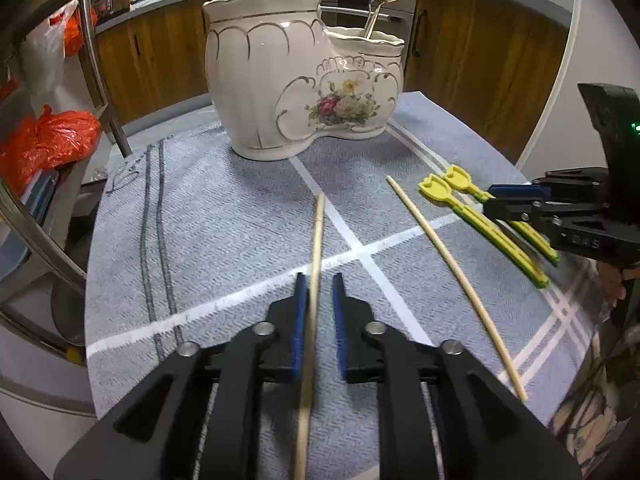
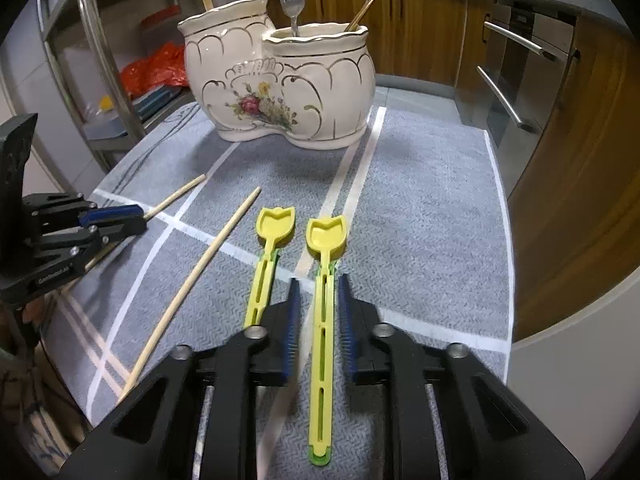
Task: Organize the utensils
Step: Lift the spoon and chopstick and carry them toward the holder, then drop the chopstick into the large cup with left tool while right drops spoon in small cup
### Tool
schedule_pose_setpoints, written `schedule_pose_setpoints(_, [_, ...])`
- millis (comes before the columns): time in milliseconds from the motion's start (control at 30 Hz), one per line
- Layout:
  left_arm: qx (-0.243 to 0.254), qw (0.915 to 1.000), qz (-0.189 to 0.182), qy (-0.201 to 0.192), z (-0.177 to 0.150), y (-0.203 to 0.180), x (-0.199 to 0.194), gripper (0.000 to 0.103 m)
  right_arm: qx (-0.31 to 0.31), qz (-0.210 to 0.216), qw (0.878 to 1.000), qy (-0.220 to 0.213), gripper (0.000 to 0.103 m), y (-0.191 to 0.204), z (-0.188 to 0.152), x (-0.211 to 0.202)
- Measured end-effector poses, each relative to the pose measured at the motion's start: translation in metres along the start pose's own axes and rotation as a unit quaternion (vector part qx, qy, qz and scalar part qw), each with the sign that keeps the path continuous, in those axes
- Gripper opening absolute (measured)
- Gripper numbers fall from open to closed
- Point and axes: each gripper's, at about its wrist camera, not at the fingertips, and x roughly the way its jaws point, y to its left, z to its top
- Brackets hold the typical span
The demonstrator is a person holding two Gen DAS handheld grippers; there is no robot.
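Observation:
A white floral ceramic holder point(image 1: 272, 80) point(image 2: 280, 80) stands at the back of the grey cloth, with forks and chopsticks in it. My left gripper point(image 1: 320, 280) is open around a wooden chopstick point(image 1: 318, 240); there is a gap on the right pad's side. A second chopstick point(image 1: 440, 248) point(image 2: 200, 276) lies loose between the grippers. My right gripper point(image 2: 319, 284) is open astride one yellow spoon point(image 2: 324, 320), with gaps on both sides. The other yellow spoon point(image 2: 266, 264) lies just to its left. Each gripper also shows in the other's view: the right gripper point(image 1: 490, 200) and the left gripper point(image 2: 136, 216).
The grey striped cloth point(image 2: 420, 220) covers a small table whose edges fall off on both sides. A metal rack point(image 1: 92, 60) with orange bags point(image 1: 48, 140) stands on the left. Wooden cabinets point(image 1: 480, 60) and an oven front point(image 2: 516, 92) lie behind and to the right.

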Motion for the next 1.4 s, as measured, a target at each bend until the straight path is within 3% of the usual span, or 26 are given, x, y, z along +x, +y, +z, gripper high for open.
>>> schedule_pose_setpoints(133, [0.007,1.0,0.003,0.004,-0.004,-0.002,-0.002,0.02,-0.004,0.002,1.0,-0.002,0.011,0.001,0.0,0.0])
schedule_pose_setpoints(200, [0.01,0.9999,0.01,-0.003,-0.005,-0.002,-0.002,0.015,-0.005,0.001,1.0,-0.004,0.011,0.001,0.0,0.0])
schedule_pose_setpoints(233, [0.013,0.9998,0.017,-0.006,-0.005,-0.002,-0.001,0.004,-0.005,0.001,1.0,-0.005,0.011,0.002,0.0,0.0])
schedule_pose_setpoints(367, [0.001,0.9998,0.004,-0.021,-0.005,0.006,-0.001,0.004,-0.006,-0.001,1.0,-0.028,0.011,0.004,0.001,-0.008])
schedule_pose_setpoints(533, [0.008,0.9969,-0.003,-0.079,0.002,0.01,-0.025,0.004,-0.01,-0.002,0.996,-0.087,0.011,0.006,0.013,-0.034])
schedule_pose_setpoints(633, [0.007,0.9909,-0.008,-0.134,0.008,0.014,-0.051,0.004,-0.012,0.002,0.992,-0.124,0.011,0.009,0.021,-0.048])
schedule_pose_setpoints(733, [0.003,0.9794,-0.017,-0.201,0.013,0.019,-0.077,0.004,-0.014,0.01,0.986,-0.165,0.011,0.014,0.029,-0.061])
schedule_pose_setpoints(833, [-0.001,0.9703,-0.011,-0.242,0.025,0.023,-0.09,0.004,-0.016,0.015,0.981,-0.195,0.011,0.018,0.04,-0.066])
schedule_pose_setpoints(1033, [-0.022,0.9565,-0.022,-0.29,0.067,0.042,-0.101,0.004,0.002,0.031,0.968,-0.248,0.011,0.015,0.073,-0.075])
schedule_pose_setpoints(1400, [-0.075,0.9355,-0.049,-0.342,0.164,0.068,-0.067,0.004,0.067,0.077,0.945,-0.311,0.011,-0.016,0.151,-0.045])
